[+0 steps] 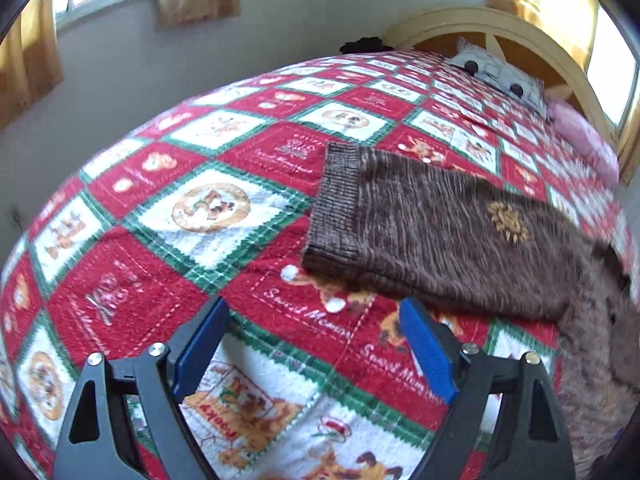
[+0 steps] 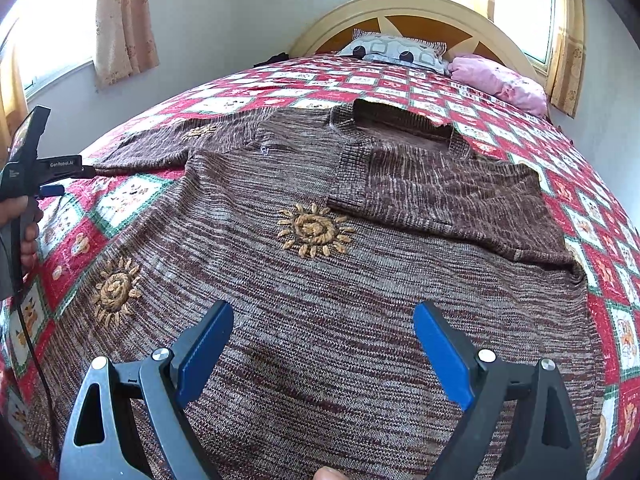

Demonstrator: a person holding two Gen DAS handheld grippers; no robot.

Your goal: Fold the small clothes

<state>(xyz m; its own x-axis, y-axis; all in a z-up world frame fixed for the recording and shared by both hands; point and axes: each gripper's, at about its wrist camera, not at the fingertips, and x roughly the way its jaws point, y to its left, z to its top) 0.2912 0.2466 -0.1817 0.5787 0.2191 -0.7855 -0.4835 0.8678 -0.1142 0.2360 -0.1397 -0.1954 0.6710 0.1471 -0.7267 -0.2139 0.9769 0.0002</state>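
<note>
A brown knit sweater (image 2: 320, 280) with embroidered sun motifs lies flat on the bed. Its right sleeve (image 2: 452, 196) is folded across the chest. Its left sleeve (image 1: 420, 224) stretches out sideways, ribbed cuff (image 1: 336, 208) toward the bed's edge. My left gripper (image 1: 316, 312) is open above the quilt, just short of that sleeve, nothing between its blue pads. In the right wrist view the left gripper (image 2: 44, 180) shows at the far left, held by a hand. My right gripper (image 2: 324, 320) is open over the sweater's lower body, empty.
The red, white and green patchwork quilt (image 1: 180, 220) covers the whole bed. A patterned pillow (image 2: 394, 50) and a pink cloth (image 2: 500, 80) lie by the wooden headboard (image 2: 412, 8). Curtained windows flank the bed; a wall runs along its left side.
</note>
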